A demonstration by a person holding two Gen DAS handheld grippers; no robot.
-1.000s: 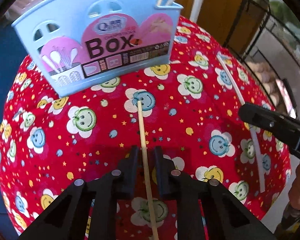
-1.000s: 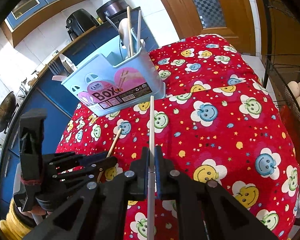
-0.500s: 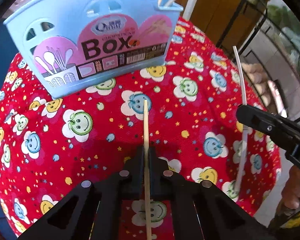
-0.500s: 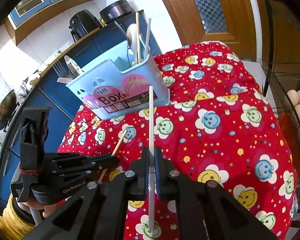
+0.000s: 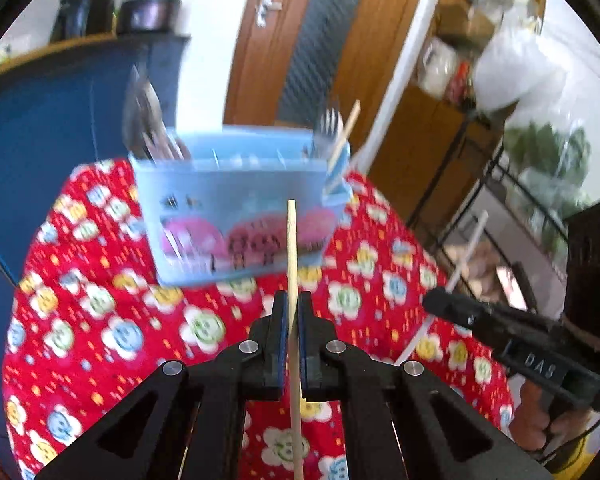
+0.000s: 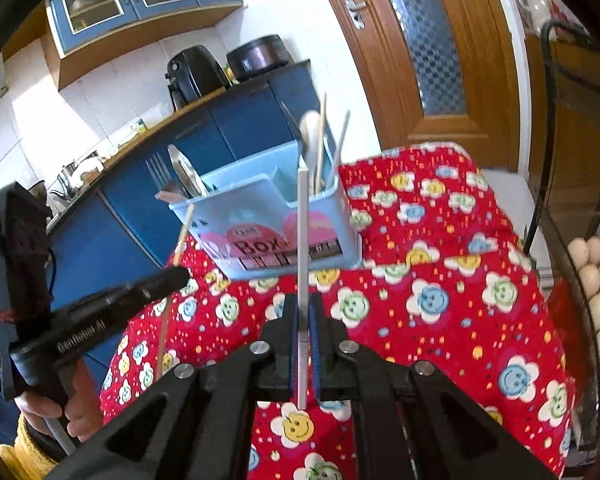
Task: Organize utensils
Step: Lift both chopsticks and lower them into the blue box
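One chopstick (image 5: 291, 264) between each tongs (image 5: 291, 312).

Between the two grippers and the blue holder (image 6: 284, 224) lies a stretch of bare red cloth (image 6: 440, 264), open to pass over. The holder's right-hand compartment is crowded with a wooden spoon (image 6: 310, 136) and upright sticks (image 6: 321, 140); its wider left part holds metal cutlery (image 6: 184, 172) leaning at the left end.
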